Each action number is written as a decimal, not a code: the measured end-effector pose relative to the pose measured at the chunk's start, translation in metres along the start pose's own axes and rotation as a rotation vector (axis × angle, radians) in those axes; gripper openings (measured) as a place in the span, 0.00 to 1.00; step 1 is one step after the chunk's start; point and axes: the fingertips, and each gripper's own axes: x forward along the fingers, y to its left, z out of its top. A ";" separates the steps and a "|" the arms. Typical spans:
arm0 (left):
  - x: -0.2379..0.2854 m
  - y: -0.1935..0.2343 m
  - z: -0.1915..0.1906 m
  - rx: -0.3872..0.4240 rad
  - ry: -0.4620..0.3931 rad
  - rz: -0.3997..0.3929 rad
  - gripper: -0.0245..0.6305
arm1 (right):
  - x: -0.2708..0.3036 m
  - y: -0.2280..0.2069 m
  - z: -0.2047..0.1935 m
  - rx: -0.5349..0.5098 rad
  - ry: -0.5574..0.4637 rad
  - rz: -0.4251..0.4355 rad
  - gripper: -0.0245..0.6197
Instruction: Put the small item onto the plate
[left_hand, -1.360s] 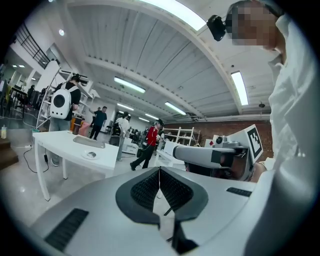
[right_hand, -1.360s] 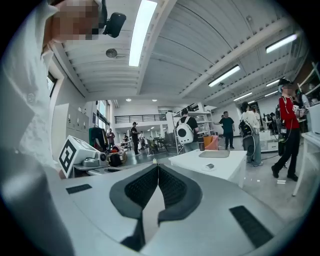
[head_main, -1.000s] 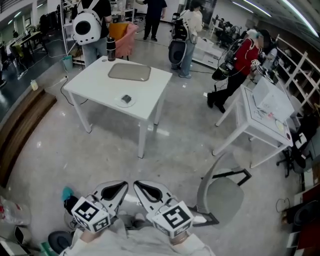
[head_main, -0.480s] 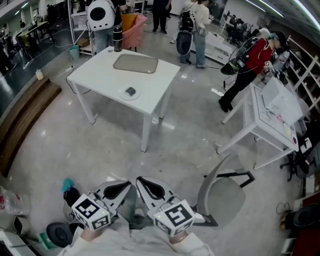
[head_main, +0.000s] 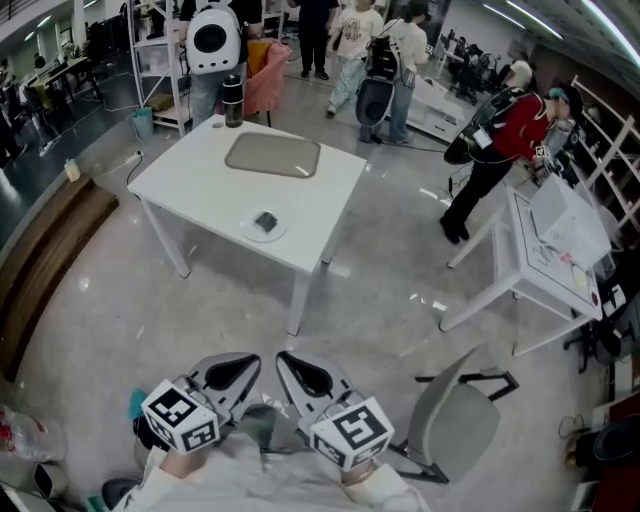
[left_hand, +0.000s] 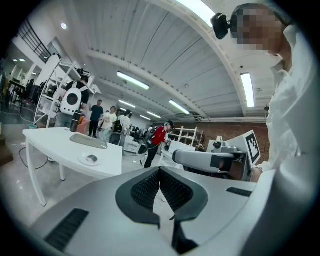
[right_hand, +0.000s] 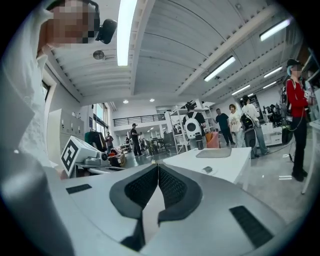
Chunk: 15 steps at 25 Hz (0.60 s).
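Two tools: left tool (head_main: 230, 372), right tool (head_main: 305, 378). Two white counters: central counter (head_main: 195, 180), side counter (head_main: 545, 270). One plate (head_main: 249, 233), one small item (head_main: 265, 221), one grey tray (head_main: 272, 155), one dark bottle (head_main: 233, 102), one grey chair (head_main: 455, 420), one person in red (head_main: 505, 135).
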 end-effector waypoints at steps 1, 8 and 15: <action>0.003 0.012 0.009 -0.003 -0.007 0.001 0.05 | 0.010 -0.006 0.007 -0.015 -0.005 -0.008 0.06; 0.025 0.096 0.050 0.023 -0.021 -0.022 0.05 | 0.091 -0.047 0.034 -0.007 -0.057 -0.048 0.06; 0.041 0.147 0.058 -0.023 0.000 -0.096 0.05 | 0.144 -0.071 0.032 0.019 -0.035 -0.093 0.06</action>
